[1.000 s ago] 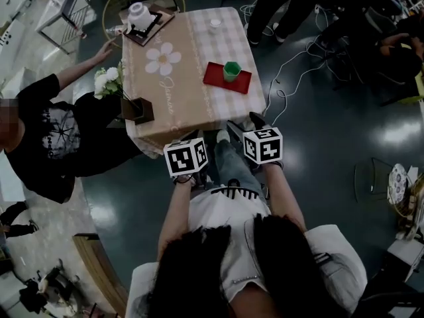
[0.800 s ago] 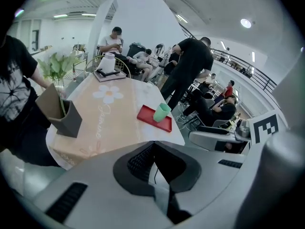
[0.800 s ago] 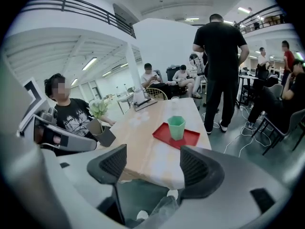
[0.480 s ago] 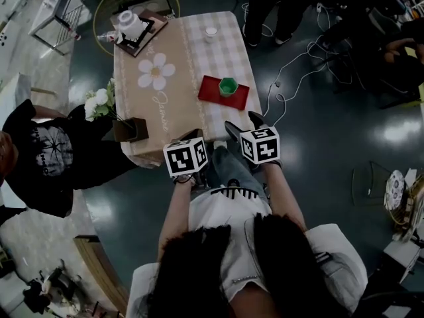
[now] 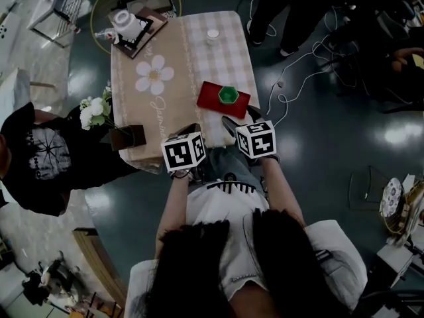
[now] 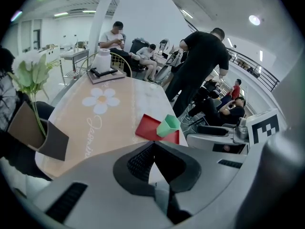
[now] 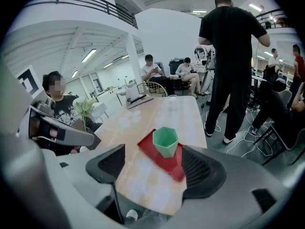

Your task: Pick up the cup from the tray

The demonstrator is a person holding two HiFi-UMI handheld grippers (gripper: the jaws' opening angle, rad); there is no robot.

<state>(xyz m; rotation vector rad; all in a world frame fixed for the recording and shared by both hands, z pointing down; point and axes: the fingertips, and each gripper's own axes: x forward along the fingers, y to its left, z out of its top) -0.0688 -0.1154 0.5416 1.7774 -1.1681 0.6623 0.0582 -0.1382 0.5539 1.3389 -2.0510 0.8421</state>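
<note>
- Far left, at the near-left corner of the table point(image 5: 218, 52) with its checked cloth and beige flower-print runner: a bunch of white flowers point(image 5: 93, 110) in a dark wrap. It plays no part in the task.
- Left hand-held gripper point(image 6: 153, 144): jaws pressed together at the tips, nothing between them. It hangs off the near edge of the table and looks idle.
- Flat red rectangular tray point(image 5: 209, 97): lies on the checked cloth near the near-right corner of the table, set at a slant.
- Small green faceted plastic cup point(image 5: 228, 95): stands upright on the tray, mouth up, untouched.
- Right hand-held gripper point(image 7: 152, 161): jaws wide apart and opening, with nothing in their grasp. In the right gripper view the cup sits framed between them but beyond the tips, apart from both pads.
- Step in hand, as I judge it: the approach, with the right gripper lined up on the cup and no contact made.
- Next move calls for: advancing the right gripper over the near table edge until the pads flank the cup's wall, closing on it gently, then lifting straight up so the tray stays put.
</note>
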